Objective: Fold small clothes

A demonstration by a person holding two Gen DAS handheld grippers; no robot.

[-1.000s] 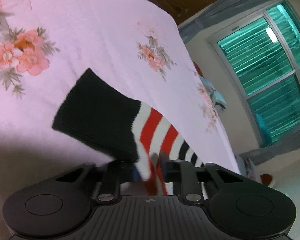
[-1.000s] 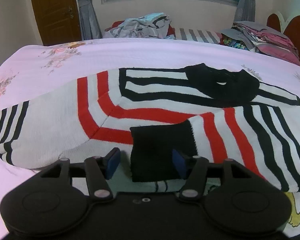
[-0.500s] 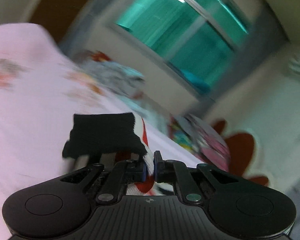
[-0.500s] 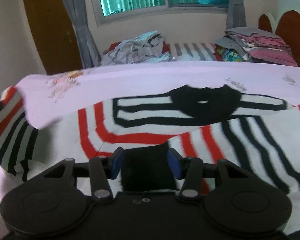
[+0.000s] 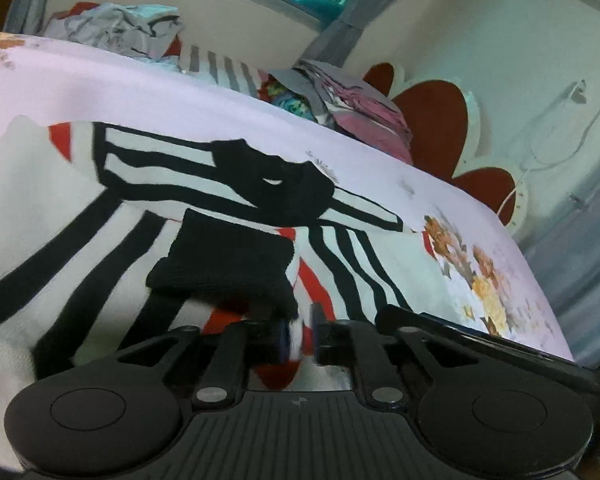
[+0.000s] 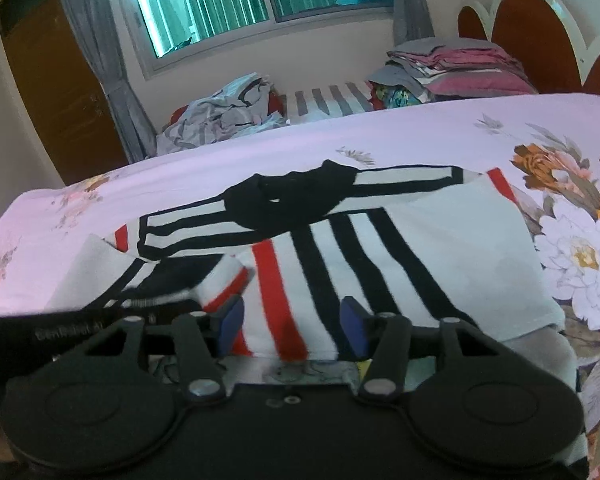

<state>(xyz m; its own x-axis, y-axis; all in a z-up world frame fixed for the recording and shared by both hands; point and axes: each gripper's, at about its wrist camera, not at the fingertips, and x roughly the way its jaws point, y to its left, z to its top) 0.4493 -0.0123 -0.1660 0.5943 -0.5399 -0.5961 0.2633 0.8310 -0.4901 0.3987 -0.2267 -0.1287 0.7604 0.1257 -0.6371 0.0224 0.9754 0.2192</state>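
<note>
A small striped sweater (image 6: 340,248), white with black and red bands and a black collar (image 6: 288,200), lies flat on the pink floral bedsheet (image 6: 220,160). My left gripper (image 5: 300,336) is shut on the sweater's left sleeve, whose black cuff (image 5: 228,264) droops over the sweater's body. The sweater also fills the left wrist view (image 5: 100,220). My right gripper (image 6: 292,324) is open and empty, low over the sweater's near hem. The left gripper's body shows in the right wrist view (image 6: 60,332), at the lower left.
A loose heap of clothes (image 6: 220,116) and a stack of folded clothes (image 6: 452,68) lie beyond the bed's far edge. A red and white headboard (image 6: 540,36) stands at the right, a brown door (image 6: 52,92) at the left, a window behind.
My left gripper has swung the sleeve from out over the sheet across onto the sweater's body. My right gripper, which was around the right cuff, now stands over the hem with nothing between its fingers.
</note>
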